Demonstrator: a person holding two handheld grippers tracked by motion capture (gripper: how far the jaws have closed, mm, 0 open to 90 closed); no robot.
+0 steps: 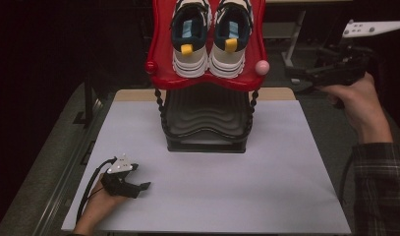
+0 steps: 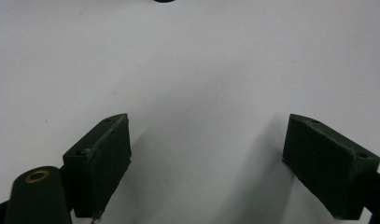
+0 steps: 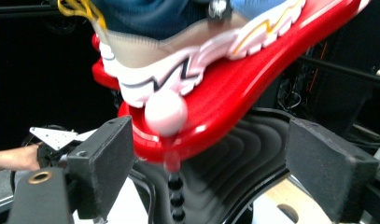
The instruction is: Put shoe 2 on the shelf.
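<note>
Both tongs gape empty: left [image 1: 144, 186] on mat [image 1: 286, 187] (near edge), right [image 3: 208, 154] facing pink knob [image 3: 165, 113].

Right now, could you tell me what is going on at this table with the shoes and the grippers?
A pair of blue, white and beige sneakers sits on the red top shelf of a two-tier shoe rack, above its black ribbed lower shelf. The person's right gripper is held off the rack's right side, jaws open with nothing between them, aimed at the shelf's pink corner knob. The left gripper rests open on the grey table mat.
</note>
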